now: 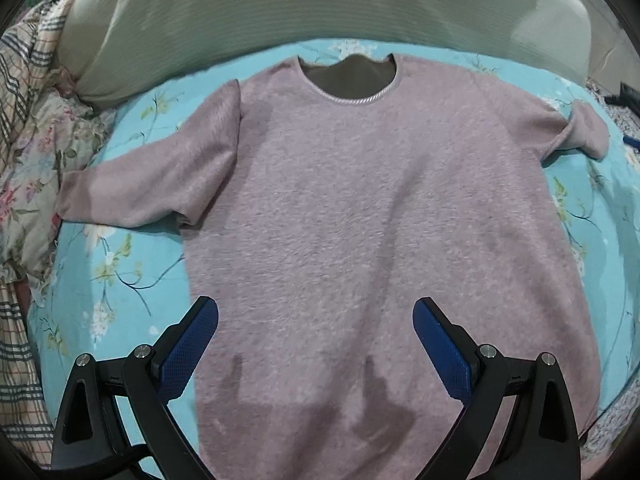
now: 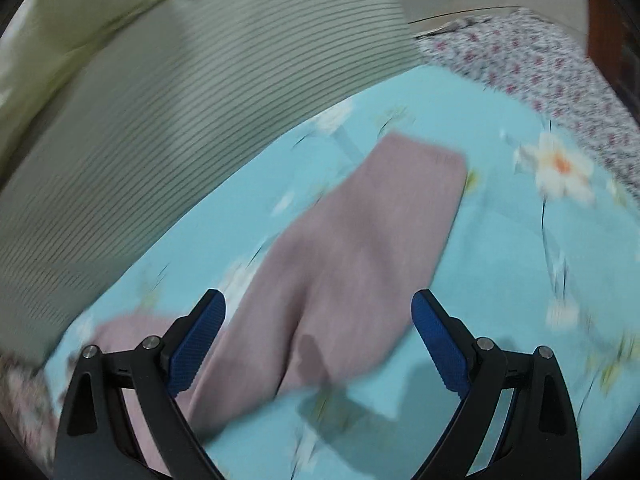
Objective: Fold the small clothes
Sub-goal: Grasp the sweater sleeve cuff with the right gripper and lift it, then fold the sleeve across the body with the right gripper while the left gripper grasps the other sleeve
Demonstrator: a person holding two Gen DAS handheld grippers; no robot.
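Note:
A fuzzy mauve long-sleeved top (image 1: 360, 208) lies flat on the turquoise floral bedsheet (image 1: 120, 280), neckline at the far end, hem nearest me. Its left sleeve (image 1: 152, 176) is spread outward; its right sleeve (image 1: 576, 132) lies bunched near the shoulder. My left gripper (image 1: 316, 312) is open and empty, held above the lower body of the top. In the blurred right wrist view, my right gripper (image 2: 318, 304) is open and empty above the right sleeve (image 2: 360, 248), which stretches away from me across the sheet (image 2: 500, 260).
A ribbed grey-green pillow (image 1: 280, 12) lies along the far side of the bed and also shows in the right wrist view (image 2: 160, 128). Plaid and floral bedding (image 1: 36, 128) is piled at the left. A red-flowered fabric (image 2: 560, 72) lies at the right.

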